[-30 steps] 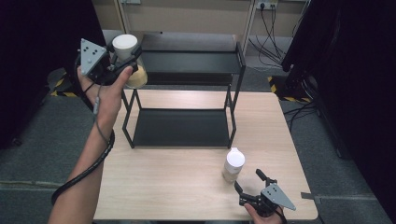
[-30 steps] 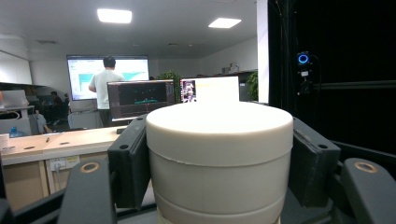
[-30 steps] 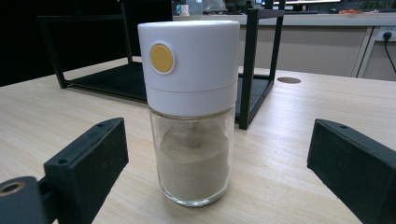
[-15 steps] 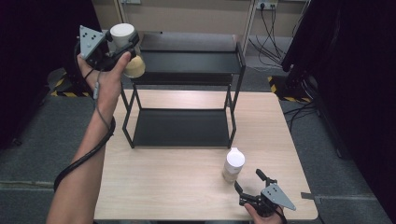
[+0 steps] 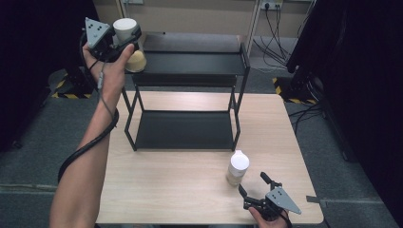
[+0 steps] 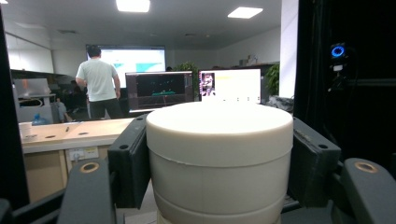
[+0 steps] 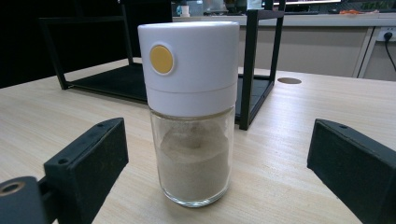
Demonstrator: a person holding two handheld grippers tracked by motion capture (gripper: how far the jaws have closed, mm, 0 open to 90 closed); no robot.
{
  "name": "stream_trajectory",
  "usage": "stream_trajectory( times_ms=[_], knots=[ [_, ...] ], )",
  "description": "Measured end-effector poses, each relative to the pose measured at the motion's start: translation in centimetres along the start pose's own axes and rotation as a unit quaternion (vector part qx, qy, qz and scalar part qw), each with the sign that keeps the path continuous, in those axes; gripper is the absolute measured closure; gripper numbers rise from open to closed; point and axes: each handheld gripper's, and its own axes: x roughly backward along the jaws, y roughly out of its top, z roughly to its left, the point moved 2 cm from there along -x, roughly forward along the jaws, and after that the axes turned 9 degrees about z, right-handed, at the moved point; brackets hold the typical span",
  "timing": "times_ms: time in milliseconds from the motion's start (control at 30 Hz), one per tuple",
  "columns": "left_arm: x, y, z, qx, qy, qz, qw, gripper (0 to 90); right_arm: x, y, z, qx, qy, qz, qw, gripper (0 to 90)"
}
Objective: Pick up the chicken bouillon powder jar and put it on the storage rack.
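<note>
My left gripper [image 5: 125, 39] is held high at the far left, shut on a jar [image 5: 135, 60] with a white lid and cream contents. It hangs by the left end of the black rack's top shelf [image 5: 190, 61]. In the left gripper view the jar's lid [image 6: 219, 154] sits clamped between both jaws of the left gripper [image 6: 219, 186]. A second jar [image 5: 236, 167], glass with a white cap and pale powder, stands on the table near the front right. My right gripper [image 5: 254, 186] stands open just in front of it. In the right gripper view this jar [image 7: 191, 112] stands upright ahead of the right gripper [image 7: 222, 144], with gaps on both sides.
The black two-tier rack has its lower shelf [image 5: 183, 128] bare and stands at the back middle of the wooden table [image 5: 166, 185]. The rack's front right post [image 7: 250, 65] rises just behind the capped jar. Cables and dark curtains lie beyond the table.
My left gripper has carried its jar farther away and slightly right, toward the rack's top shelf. The right gripper and the capped jar have stayed where they were.
</note>
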Motion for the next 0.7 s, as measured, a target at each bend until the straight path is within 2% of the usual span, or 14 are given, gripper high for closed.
stream_trajectory(
  times_ms=[300, 400, 567, 633, 700],
  knots=[
    [-1.0, -0.1, 0.2, -0.005, -0.005, 0.010, 0.9999, 33.2, 0.0, 0.0, 0.0, 0.004, 0.001, 0.001, 1.0000, 5.3],
    [-1.3, -0.3, 0.2, 0.005, -0.003, 0.008, 1.0000, 33.1, 0.0, 0.1, 0.0, 0.005, 0.001, 0.002, 1.0000, 5.3],
    [-1.4, -0.3, 0.4, 0.009, -0.007, 0.007, 0.9999, 32.1, 0.0, 0.1, 0.1, 0.006, 0.000, 0.002, 1.0000, 5.3],
    [-1.4, -0.1, 0.5, 0.014, -0.010, 0.010, 0.9998, 25.9, 0.0, 0.1, 0.1, 0.007, 0.000, 0.003, 1.0000, 5.3],
    [-1.1, -0.2, 0.2, 0.020, -0.004, 0.003, 0.9998, 19.8, 0.0, 0.1, 0.1, 0.007, 0.001, 0.003, 1.0000, 5.3]
  ],
)
